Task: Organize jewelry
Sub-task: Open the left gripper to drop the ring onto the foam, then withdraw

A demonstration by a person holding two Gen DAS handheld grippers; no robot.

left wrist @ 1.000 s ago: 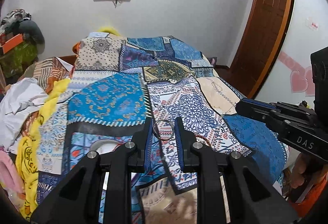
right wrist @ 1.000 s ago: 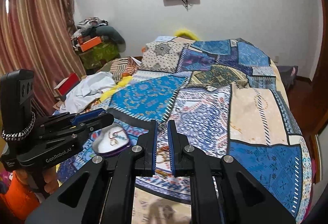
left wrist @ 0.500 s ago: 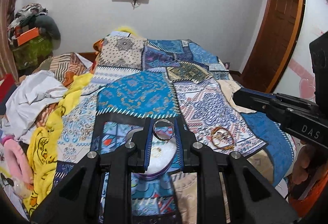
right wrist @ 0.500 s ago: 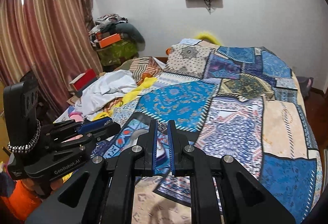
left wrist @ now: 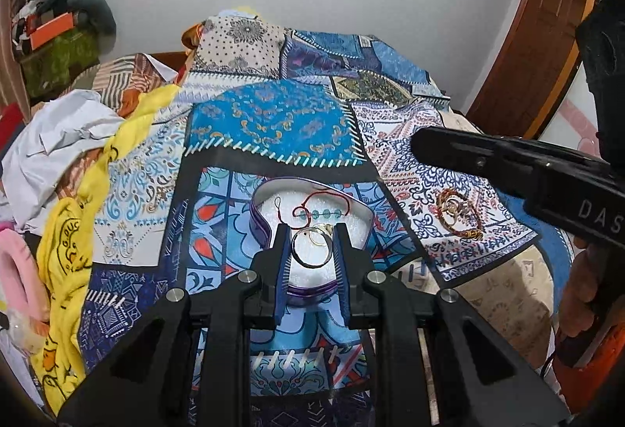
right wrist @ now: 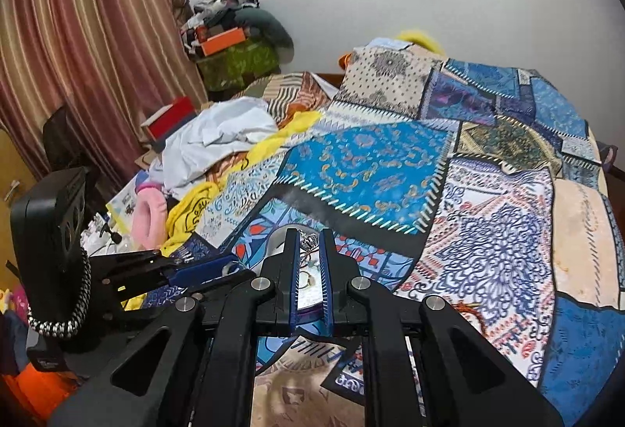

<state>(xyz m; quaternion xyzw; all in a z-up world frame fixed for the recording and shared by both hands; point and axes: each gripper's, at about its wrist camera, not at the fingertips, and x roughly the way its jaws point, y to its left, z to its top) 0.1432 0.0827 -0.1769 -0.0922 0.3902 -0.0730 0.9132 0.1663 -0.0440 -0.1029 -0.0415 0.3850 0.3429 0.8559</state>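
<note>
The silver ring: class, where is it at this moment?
In the left wrist view, the silver ring is clamped between the left claw fingers, directly over the white tray, just in front of the red bead bracelet.

Silver bangle (left wrist: 311, 246) upright over open purple-rimmed box (left wrist: 269, 231) on bed; red cord bracelet (left wrist: 320, 211) with teal beads and gold ring (left wrist: 317, 238) inside. Small silver crown ring (right wrist: 309, 240) above. Gold-red bangles (left wrist: 458, 209) right, well apart.
</note>
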